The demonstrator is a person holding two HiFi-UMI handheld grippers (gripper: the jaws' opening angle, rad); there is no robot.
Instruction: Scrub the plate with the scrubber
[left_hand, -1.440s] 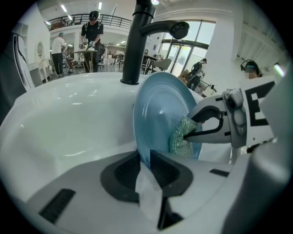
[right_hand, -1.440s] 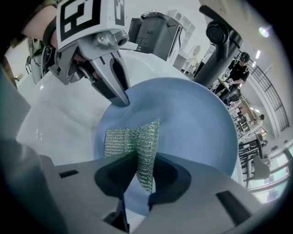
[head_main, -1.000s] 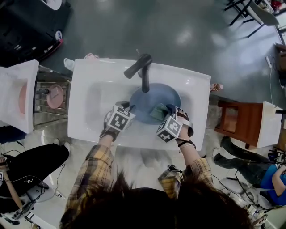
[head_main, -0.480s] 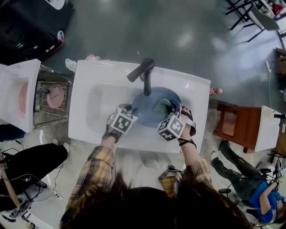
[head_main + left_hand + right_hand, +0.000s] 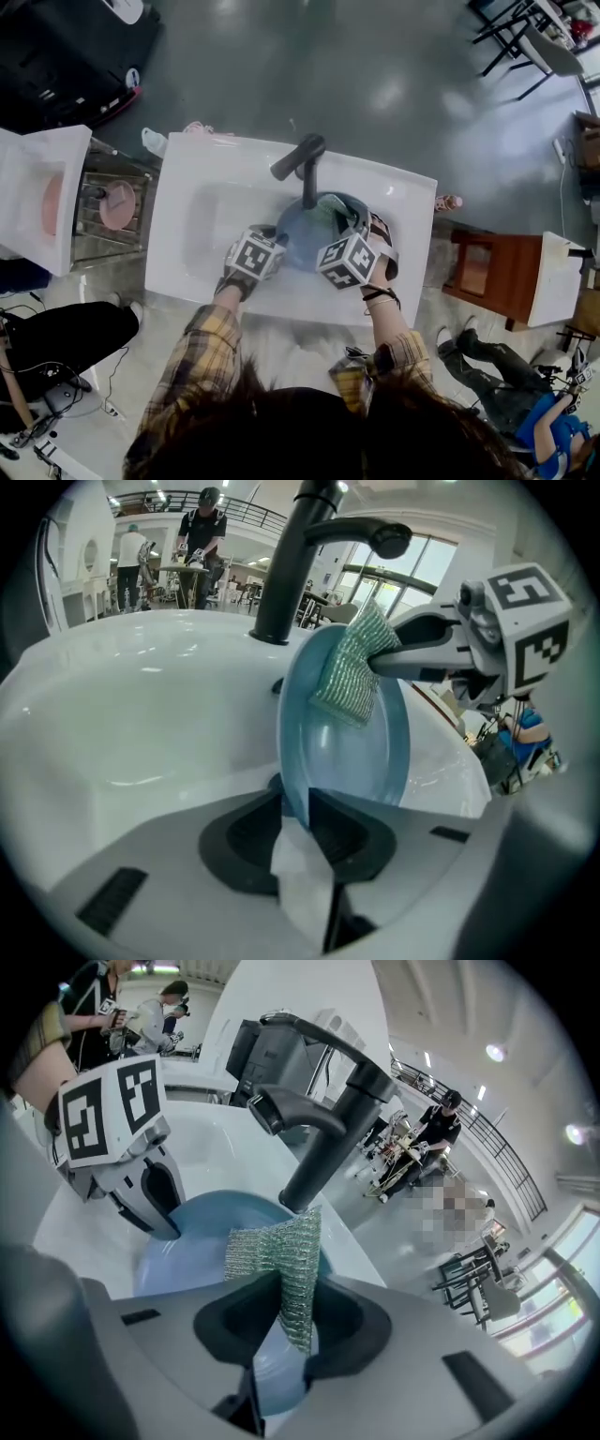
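Note:
A blue plate (image 5: 302,234) stands tilted on its edge in the white sink (image 5: 202,211), just in front of the black faucet (image 5: 305,161). My left gripper (image 5: 277,246) is shut on the plate's near rim (image 5: 298,799). In my right gripper (image 5: 351,221), shut, is a green mesh scrubber (image 5: 283,1258). The scrubber (image 5: 349,672) lies against the upper part of the plate's face (image 5: 361,757), close under the faucet spout (image 5: 375,536). In the right gripper view the left gripper (image 5: 161,1211) sits at the plate's far rim (image 5: 183,1241).
The faucet column (image 5: 323,1152) rises right behind the plate. Left of the sink a rack holds a pink plate (image 5: 115,203). A wooden chair (image 5: 483,267) stands to the right. People sit on the floor at both sides.
My right gripper has carried the scrubber up the plate's face toward the faucet. The plate now stands steeper. The left gripper has kept its place on the rim.

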